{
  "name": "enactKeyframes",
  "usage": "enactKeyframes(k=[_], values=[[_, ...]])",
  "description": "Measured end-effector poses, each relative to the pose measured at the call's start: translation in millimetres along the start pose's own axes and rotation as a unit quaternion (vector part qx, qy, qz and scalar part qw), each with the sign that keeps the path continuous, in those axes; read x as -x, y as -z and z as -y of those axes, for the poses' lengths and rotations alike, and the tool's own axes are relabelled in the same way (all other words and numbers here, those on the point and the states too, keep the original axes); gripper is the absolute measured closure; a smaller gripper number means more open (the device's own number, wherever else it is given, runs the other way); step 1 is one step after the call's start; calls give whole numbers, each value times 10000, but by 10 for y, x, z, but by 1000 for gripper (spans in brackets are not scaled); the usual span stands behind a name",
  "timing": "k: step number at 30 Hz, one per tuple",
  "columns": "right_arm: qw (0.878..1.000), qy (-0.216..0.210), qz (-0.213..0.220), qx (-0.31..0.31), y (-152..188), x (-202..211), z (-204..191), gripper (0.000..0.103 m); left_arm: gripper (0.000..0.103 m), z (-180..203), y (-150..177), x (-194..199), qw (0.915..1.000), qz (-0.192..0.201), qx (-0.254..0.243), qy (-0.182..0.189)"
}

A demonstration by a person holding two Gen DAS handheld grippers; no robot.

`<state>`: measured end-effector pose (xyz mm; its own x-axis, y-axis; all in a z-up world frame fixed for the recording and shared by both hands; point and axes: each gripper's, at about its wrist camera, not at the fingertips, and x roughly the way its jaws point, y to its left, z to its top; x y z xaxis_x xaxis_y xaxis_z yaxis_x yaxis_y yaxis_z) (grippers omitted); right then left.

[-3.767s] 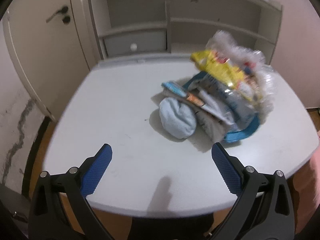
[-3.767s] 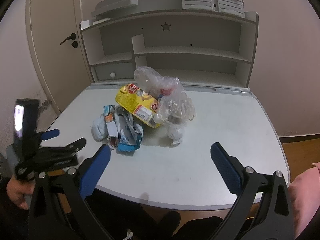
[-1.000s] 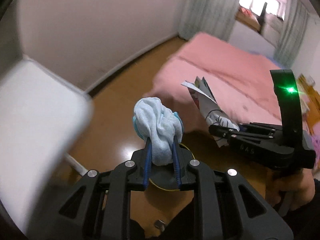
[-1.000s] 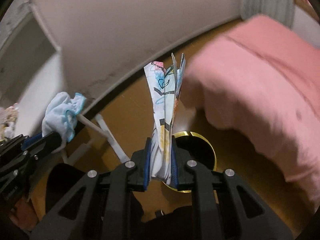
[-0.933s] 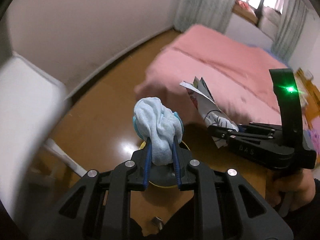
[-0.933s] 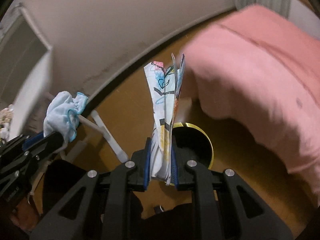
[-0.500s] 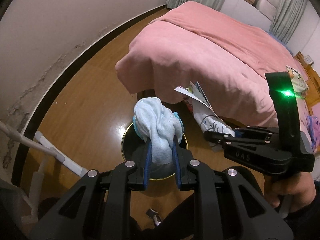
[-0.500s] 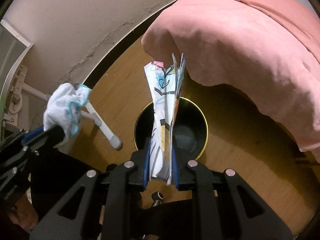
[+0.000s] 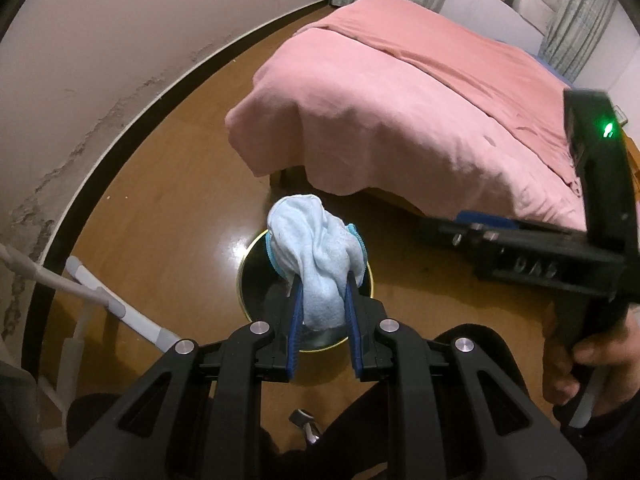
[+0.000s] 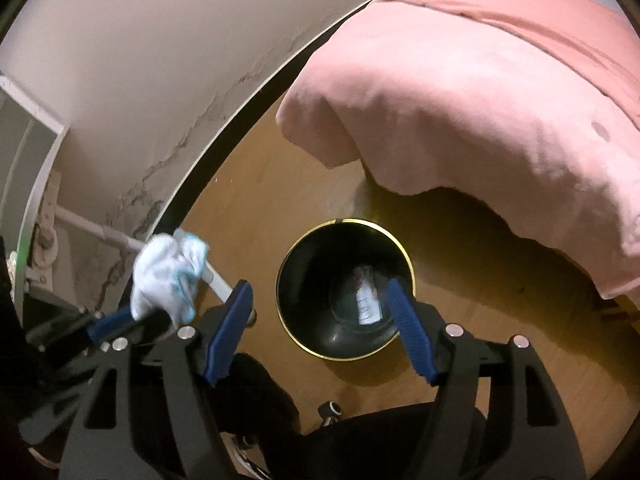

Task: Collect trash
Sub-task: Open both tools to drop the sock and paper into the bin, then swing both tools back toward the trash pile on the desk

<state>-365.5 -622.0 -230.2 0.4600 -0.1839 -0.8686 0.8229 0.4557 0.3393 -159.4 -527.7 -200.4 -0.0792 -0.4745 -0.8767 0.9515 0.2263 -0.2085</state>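
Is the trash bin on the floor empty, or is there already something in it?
Not empty. The right wrist view looks straight down into the black bin, and a crumpled wrapper lies at its bottom, below the open right gripper.

cloth [image 9: 316,252]: pale blue, brighter blue trim at the edge
bin [image 10: 316,280]: black inside, thin gold rim
wrapper [image 10: 366,300]: white with red and blue print, lying in the bin
left gripper [image 9: 322,304]: black frame, blue pads
right gripper [image 10: 320,328]: black frame, blue pads
bed cover [image 9: 420,100]: plain pink
floor [image 9: 168,200]: glossy brown wood
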Motion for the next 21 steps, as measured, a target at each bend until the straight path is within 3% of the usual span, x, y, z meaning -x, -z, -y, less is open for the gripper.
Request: enactKeyframes(k=[4,5,6,8,14,21], values=[[9997,19,214,-115,-57,143,36,31,83,66,-54,-85,9999,-16,-27,119],[9995,40,274,-151,-71,179,47,31,69,100,-85,-124,9999,-30,-93,110],[9992,54,335,-196,-85,212,57,31,48,114,-98,-145,9999,-42,-127,96],[9990,28,393,-233,-110,251,65,31,34,141,-137,-151,9999,94,-136,-22],[9985,10,537,-141,-159,377,-9,31,33,128,-152,-31,9999,94,-85,-62],[9975,-136,608,345,-222,523,-496,31,18,-65,-35,674,9982,484,-2,-361]])
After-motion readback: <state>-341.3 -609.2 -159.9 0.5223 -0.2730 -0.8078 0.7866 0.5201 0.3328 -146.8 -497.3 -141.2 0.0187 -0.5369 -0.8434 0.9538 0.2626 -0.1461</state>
